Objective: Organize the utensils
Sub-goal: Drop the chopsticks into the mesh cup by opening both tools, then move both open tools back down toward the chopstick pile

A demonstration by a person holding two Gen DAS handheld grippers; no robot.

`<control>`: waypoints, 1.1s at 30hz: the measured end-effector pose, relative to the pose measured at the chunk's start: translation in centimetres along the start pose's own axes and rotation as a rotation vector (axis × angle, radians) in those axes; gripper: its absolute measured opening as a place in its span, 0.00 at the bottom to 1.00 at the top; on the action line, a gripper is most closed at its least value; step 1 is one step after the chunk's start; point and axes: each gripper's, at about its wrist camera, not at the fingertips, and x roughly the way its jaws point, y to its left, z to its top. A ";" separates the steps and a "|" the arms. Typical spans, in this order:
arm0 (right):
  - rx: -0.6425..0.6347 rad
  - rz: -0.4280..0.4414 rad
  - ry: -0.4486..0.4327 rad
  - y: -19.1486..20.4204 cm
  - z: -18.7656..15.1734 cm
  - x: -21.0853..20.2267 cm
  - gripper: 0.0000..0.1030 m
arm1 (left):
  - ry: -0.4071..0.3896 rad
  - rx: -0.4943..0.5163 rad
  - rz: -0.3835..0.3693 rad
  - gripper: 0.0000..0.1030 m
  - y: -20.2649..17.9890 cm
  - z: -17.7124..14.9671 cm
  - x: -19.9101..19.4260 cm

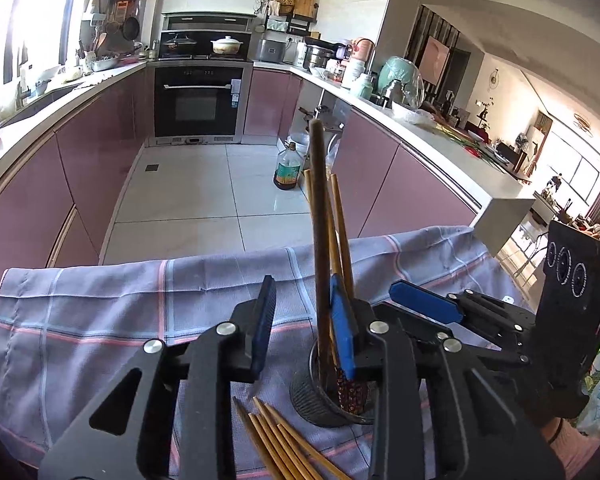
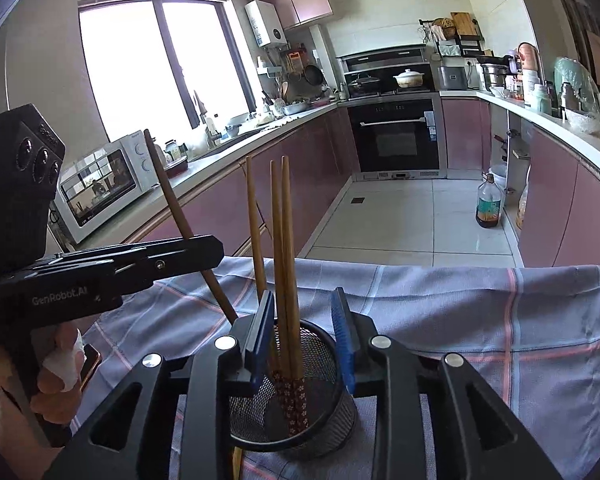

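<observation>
A black mesh cup (image 1: 314, 408) stands on a checked blue-grey cloth (image 1: 120, 312). A dark chopstick (image 1: 318, 220) leans in it between the pads of my left gripper (image 1: 303, 292), close to the right pad; the jaws stand apart, open. Several light wooden chopsticks (image 2: 286, 240) with patterned ends stand in the cup (image 2: 334, 408). My right gripper (image 2: 303, 296) straddles them, open, its left pad close to them and a gap on the right. More wooden chopsticks (image 1: 276, 444) lie loose on the cloth in front of the cup. The left gripper (image 2: 208, 248) reaches in from the left.
The cloth-covered table ends just beyond the cup, with tiled kitchen floor below. An oil bottle (image 1: 287, 170) stands on the floor by the right counter. A white microwave (image 2: 100, 188) sits on the left counter. A hand (image 2: 56, 376) holds the left gripper's handle.
</observation>
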 end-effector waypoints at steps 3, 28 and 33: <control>-0.006 0.018 -0.011 0.2 -0.3 -0.9 0.31 | -0.028 0.001 0.008 0.31 0.3 -0.4 -0.8; -0.102 0.118 0.077 2.8 -5.8 -4.6 0.39 | -0.048 0.042 0.032 0.36 0.7 -7.4 -5.6; -0.131 0.130 0.153 3.6 -7.5 -3.8 0.39 | 0.012 0.025 0.072 0.37 1.6 -11.1 -5.5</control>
